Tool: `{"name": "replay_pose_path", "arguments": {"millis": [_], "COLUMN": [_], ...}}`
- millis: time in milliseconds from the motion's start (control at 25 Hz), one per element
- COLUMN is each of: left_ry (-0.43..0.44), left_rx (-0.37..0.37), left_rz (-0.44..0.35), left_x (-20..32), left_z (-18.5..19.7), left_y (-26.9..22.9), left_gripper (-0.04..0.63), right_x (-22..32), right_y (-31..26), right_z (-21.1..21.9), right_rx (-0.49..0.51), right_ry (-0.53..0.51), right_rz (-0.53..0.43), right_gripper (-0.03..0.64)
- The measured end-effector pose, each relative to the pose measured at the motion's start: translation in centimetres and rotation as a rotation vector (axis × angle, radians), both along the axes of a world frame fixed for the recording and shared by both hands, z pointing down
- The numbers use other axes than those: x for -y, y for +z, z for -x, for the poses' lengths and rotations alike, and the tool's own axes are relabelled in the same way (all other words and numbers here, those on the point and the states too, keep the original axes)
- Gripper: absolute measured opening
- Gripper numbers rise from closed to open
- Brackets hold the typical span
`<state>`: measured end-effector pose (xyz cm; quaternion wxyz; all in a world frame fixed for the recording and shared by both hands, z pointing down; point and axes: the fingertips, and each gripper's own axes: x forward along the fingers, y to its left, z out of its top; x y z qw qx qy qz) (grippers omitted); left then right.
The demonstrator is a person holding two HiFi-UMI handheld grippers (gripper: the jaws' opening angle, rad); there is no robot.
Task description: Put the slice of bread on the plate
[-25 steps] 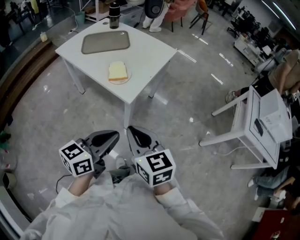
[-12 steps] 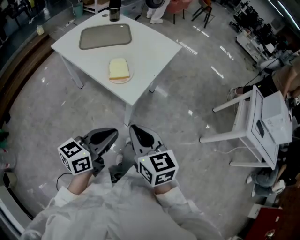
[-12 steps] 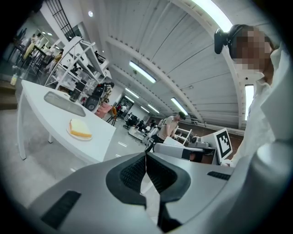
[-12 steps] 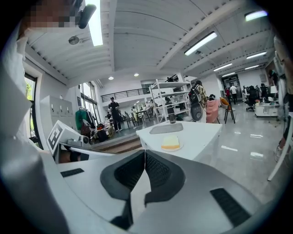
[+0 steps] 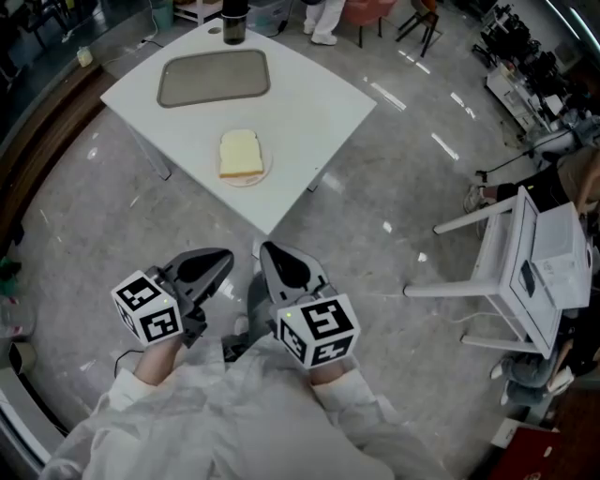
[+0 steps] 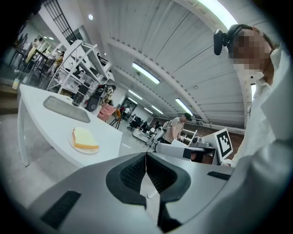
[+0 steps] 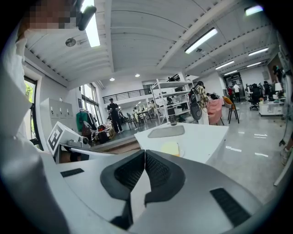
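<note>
A pale yellow slice of bread lies on a small white plate near the front corner of the white table. In the left gripper view the bread rests on the plate at left; in the right gripper view the bread peeks over the jaws. My left gripper and right gripper are held low, close to my body and well short of the table. Both are shut with nothing between the jaws.
A grey tray lies on the table behind the plate, with a dark cup at the far edge. A white stand with a machine is at the right. Grey polished floor surrounds the table.
The table with the bread and plate has come nearer and lower in the head view. Both grippers keep their place near my body and stay shut.
</note>
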<state>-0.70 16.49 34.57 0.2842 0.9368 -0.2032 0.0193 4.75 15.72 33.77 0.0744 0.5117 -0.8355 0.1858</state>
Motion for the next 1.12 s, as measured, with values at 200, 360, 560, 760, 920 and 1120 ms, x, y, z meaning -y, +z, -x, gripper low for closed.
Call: {"name": "replay_pose_path", "arguments": {"millis": [200, 360, 560, 760, 920, 1120], "left_ry": [-0.024, -0.051, -0.086, -0.120, -0.143, -0.181], "left_rx": [0.016, 0.020, 0.026, 0.036, 0.033, 0.034], "left_rz": [-0.001, 0.001, -0.006, -0.005, -0.003, 0.015], "left_x": [4.3, 8.4, 12.7, 15.8, 17.8, 19.2], "left_z": [-1.1, -1.9, -3.4, -4.7, -5.5, -6.4], "left_y": [0.2, 0.2, -0.4, -0.5, -0.4, 0.4], "left_gripper": [0.009, 0.009, 0.009, 0.009, 0.009, 0.009], "right_x": [4.5, 8.7, 12.8, 16.2, 18.4, 19.8], "right_y": [0.0, -0.3, -0.4, -0.4, 0.0, 0.8], "right_z": [-1.3, -2.5, -3.7, -4.9, -5.6, -6.7], "right_rx": [0.014, 0.018, 0.027, 0.026, 0.018, 0.011], "right_ry": [-0.019, -0.037, -0.081, -0.122, -0.157, -0.191], "right_rz": [0.002, -0.002, 0.015, 0.023, 0.031, 0.049], "right_gripper": [0.015, 0.015, 0.015, 0.015, 0.015, 0.015]}}
